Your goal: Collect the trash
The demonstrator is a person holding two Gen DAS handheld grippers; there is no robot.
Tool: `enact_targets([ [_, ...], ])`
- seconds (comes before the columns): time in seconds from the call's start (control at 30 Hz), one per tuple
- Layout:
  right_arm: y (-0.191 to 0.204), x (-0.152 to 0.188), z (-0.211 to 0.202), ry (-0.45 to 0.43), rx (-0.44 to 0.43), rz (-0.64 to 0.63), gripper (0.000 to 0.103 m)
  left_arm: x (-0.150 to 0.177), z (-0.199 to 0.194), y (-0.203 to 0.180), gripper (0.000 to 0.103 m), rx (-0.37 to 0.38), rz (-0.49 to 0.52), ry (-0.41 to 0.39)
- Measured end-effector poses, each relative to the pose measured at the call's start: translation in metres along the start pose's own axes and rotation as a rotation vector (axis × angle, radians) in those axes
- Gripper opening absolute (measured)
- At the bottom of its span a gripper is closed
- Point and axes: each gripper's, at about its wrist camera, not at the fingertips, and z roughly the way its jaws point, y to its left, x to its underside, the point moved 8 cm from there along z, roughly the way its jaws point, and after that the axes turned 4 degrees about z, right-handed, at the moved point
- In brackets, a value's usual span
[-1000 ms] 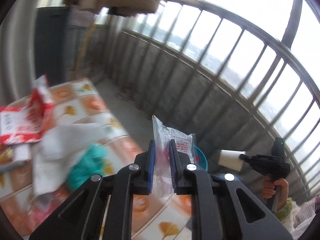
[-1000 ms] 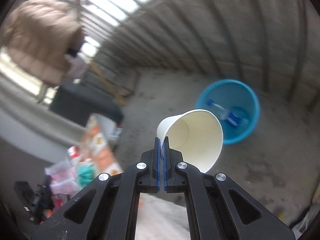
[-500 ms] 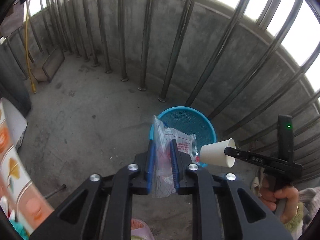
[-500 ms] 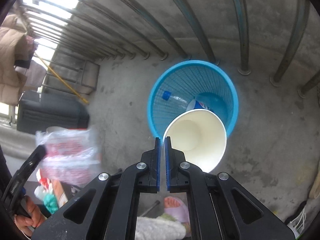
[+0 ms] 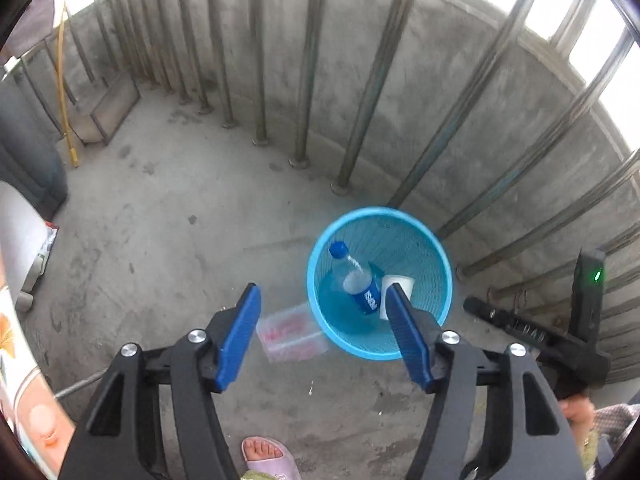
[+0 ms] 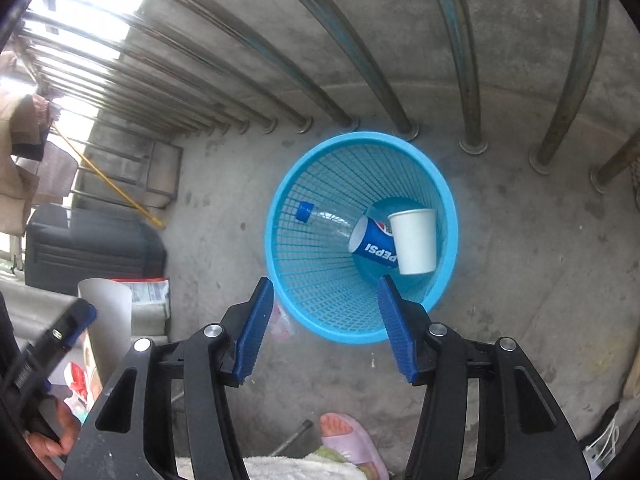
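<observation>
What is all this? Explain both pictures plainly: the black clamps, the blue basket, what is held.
A person holds a two-finger clamp in each hand; a camera on each looks along its blue-padded fingers. One picture is from the left gripper, the other from the right gripper. Both point down at a blue plastic mesh basket on a concrete floor. Inside lie a clear plastic bottle with a blue label and a white paper cup. A clear plastic bag with red print shows outside the basket, beside it. Both jaws have just been opening and hold nothing.

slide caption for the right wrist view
Open right gripper above blue mesh basket holding white paper cup and Pepsi bottle.
</observation>
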Motion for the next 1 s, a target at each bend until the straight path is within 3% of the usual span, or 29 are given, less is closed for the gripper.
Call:
enact_targets([
  [0.23,0.020,0.020,-0.021,-0.032,-0.050,-0.088,0.052,0.000,-0.079,0.014,0.066,0.019,-0.027,-0.128],
  [0.4,0.044,0.068,-0.002,0.048,-0.107,-0.235,0.059,0.030,-0.146,0.038,0.077,0.022,-0.045,-0.212],
  [0.6,0.057,0.165,0.100,0.338,-0.008,-0.411,0.063,0.084,-0.201,0.083,0.084,-0.019,-0.094,-0.250],
  [0.7,0.059,0.189,0.158,0.407,0.075,-0.458,0.067,0.116,-0.225,0.115,0.085,-0.056,-0.155,-0.257],
  [0.83,0.063,0.198,0.243,0.429,0.212,-0.570,0.081,0.155,-0.254,0.152,0.086,-0.112,-0.250,-0.257],
  [1.0,0.074,0.196,0.340,0.395,0.359,-0.719,0.091,0.202,-0.286,0.192,0.087,-0.215,-0.355,-0.239],
])
